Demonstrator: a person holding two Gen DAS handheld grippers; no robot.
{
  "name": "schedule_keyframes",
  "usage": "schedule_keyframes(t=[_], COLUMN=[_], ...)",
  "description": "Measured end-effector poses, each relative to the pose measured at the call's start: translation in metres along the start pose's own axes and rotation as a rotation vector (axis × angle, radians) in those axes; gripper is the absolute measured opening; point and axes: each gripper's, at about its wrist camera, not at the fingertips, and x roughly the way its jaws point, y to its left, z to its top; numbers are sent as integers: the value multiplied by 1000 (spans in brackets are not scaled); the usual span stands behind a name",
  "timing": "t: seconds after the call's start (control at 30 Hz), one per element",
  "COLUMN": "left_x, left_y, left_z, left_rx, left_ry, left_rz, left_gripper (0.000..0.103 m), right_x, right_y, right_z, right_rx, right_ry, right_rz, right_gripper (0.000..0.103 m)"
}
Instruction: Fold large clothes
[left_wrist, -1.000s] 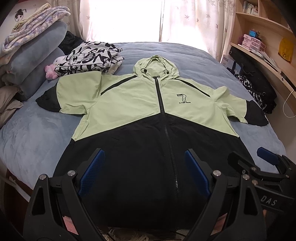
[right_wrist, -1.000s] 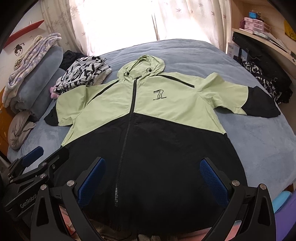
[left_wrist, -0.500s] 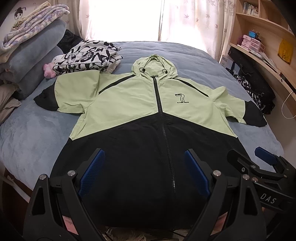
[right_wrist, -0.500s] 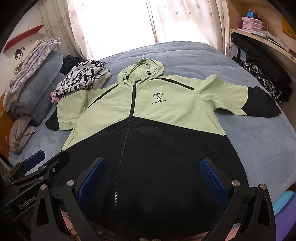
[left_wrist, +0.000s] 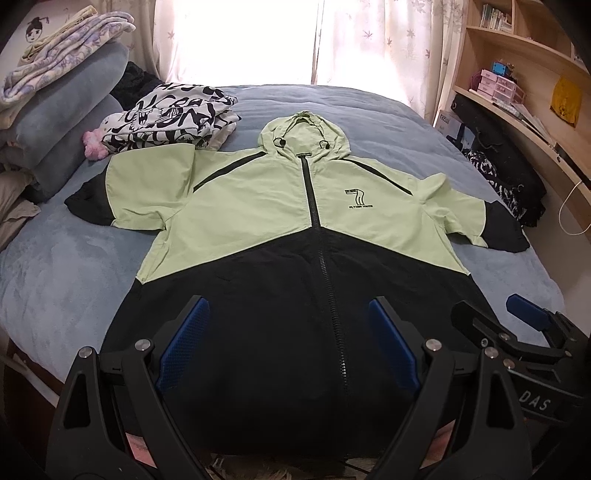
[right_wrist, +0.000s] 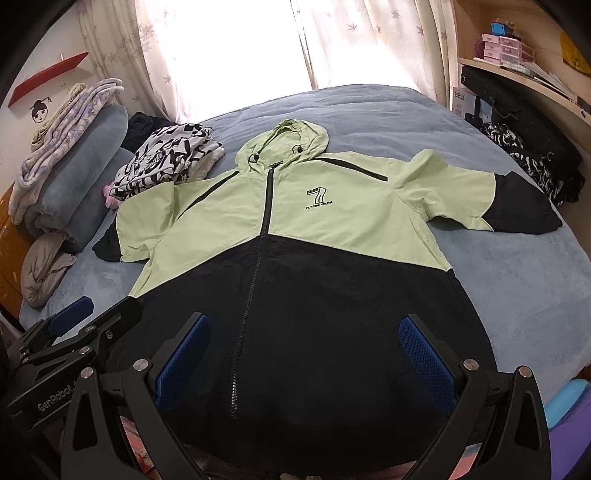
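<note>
One jacket (left_wrist: 306, 236) lies flat, centre frame, on one bed (left_wrist: 55, 266); two hand-held grippers, left (left_wrist: 288, 343) and right (right_wrist: 303, 350), hover spread at bottom, holding nothing.

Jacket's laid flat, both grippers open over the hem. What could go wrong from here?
1. The jacket hem sits at the bed edge; a tug could slide it off.
2. Its left sleeve touches the printed pile; lifting the sleeve might drag that pile.
3. Left gripper and right gripper hover close side by side; they could collide.
</note>
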Motion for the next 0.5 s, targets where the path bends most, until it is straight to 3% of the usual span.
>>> schedule_keyframes(t=[0.27,0.5], left_x=[-3,-8], left_y=[-6,-12], left_z=[6,27], left_rx=[29,56], left_ry=[-20,-56], left_rz=[5,52], left_gripper=[87,87], right_x=[-9,-27], right_y=[0,0], right_z=[4,28], right_rx=[-25,-61], right_ry=[-23,-87], right_rz=[-8,1], right_gripper=[103,103])
